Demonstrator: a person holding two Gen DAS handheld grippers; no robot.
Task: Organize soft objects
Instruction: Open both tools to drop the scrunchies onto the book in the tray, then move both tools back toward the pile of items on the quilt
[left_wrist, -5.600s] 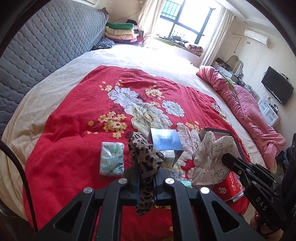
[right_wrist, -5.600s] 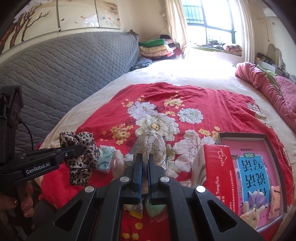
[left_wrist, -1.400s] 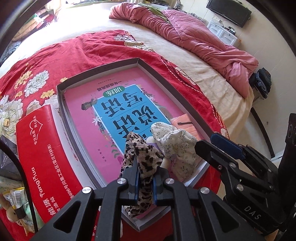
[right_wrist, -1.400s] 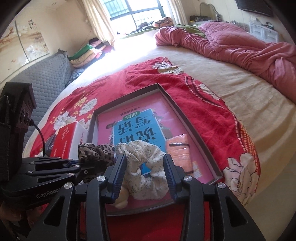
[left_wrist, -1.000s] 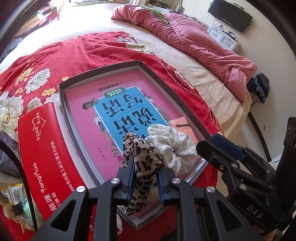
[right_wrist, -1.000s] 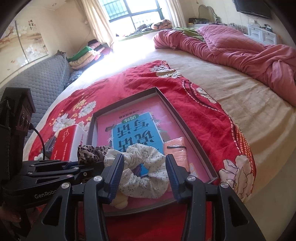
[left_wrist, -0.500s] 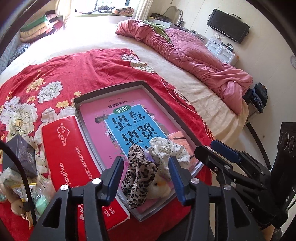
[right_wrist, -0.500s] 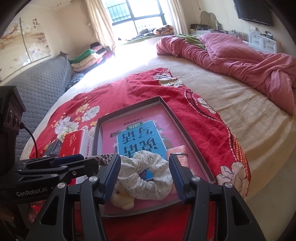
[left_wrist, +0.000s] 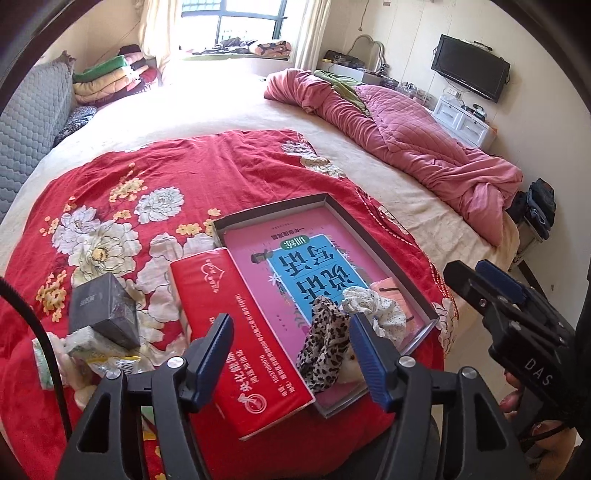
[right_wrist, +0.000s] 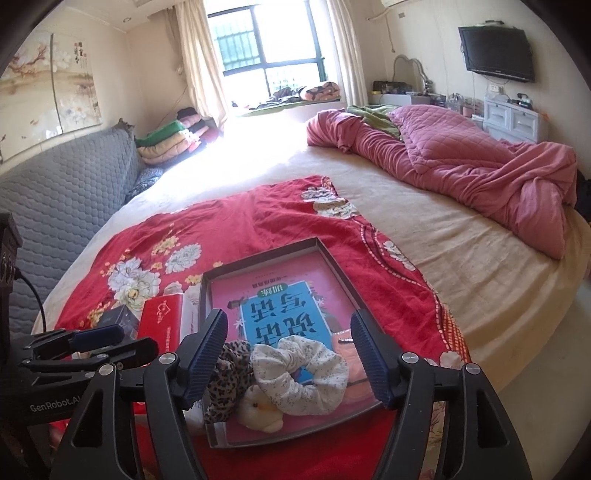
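Observation:
A leopard-print scrunchie (left_wrist: 325, 347) (right_wrist: 227, 373) and a white floral scrunchie (left_wrist: 373, 310) (right_wrist: 301, 373) lie side by side at the near end of a shallow grey box (left_wrist: 373, 236) (right_wrist: 332, 264), on a pink and blue book (left_wrist: 314, 266). A small cream plush toy (right_wrist: 258, 408) rests against them, and an orange piece (right_wrist: 351, 354) lies beside the white one. My left gripper (left_wrist: 291, 350) hangs above the box with jaws opening and nothing pressed between them. My right gripper (right_wrist: 288, 350) is likewise raised, jaws opening, holding nothing.
A red tissue pack (left_wrist: 236, 332) lies left of the box on the red floral blanket (left_wrist: 166, 177). A dark small box (left_wrist: 103, 306) and packets (left_wrist: 92, 350) sit further left. A pink quilt (right_wrist: 461, 166) is heaped at the right. The bed edge runs just right of the grey box.
Both grippers let go of their scrunchies, spread their jaws and rose away from the box. The leopard and white scrunchies now lie in the box.

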